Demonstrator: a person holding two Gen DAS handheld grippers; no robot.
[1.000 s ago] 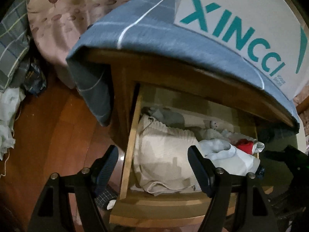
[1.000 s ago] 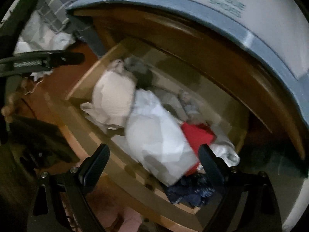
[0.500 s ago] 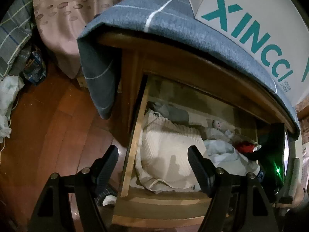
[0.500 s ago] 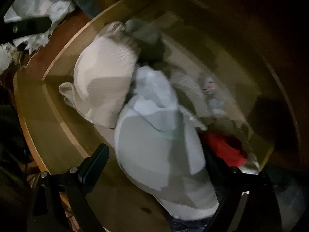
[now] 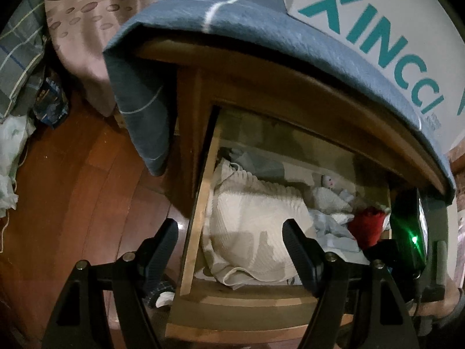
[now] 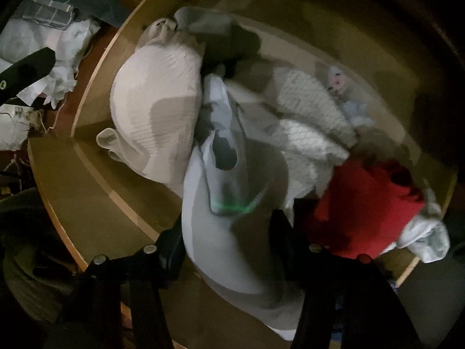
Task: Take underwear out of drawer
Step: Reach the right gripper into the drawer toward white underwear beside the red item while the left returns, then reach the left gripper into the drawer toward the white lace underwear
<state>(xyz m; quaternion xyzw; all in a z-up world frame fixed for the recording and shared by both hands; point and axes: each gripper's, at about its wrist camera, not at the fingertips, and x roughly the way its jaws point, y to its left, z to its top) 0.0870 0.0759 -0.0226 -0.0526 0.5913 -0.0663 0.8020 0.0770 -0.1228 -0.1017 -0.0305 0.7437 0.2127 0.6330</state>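
Right, the grab step was under way. The right gripper (image 6: 229, 232) was down inside the open wooden drawer (image 5: 200, 209), jaws closing w/ the pale white-grey underwear (image 6: 232, 232) bunched between them; whether the pads were already biting the cloth I couldn't tell, the pic was too blurred. That garment lay mid-drawer, just beside a cream ribbed piece (image 6: 157, 107) on one side and a red item (image 6: 369, 203) on the other, all touching in one heap. The left gripper (image 5: 229, 247) hung above the drawer's front corner, jaws wide apart, nothing between them. A blue-grey checked cloth (image 5: 232, 17) and a white shoebox (image 5: 392, 29) sat on the nightstand top, overhanging. Next, I'd say: finish the pinch, then lift straight up and out, watching that the red item and cream piece didn't drag along, and clearing the overhang.
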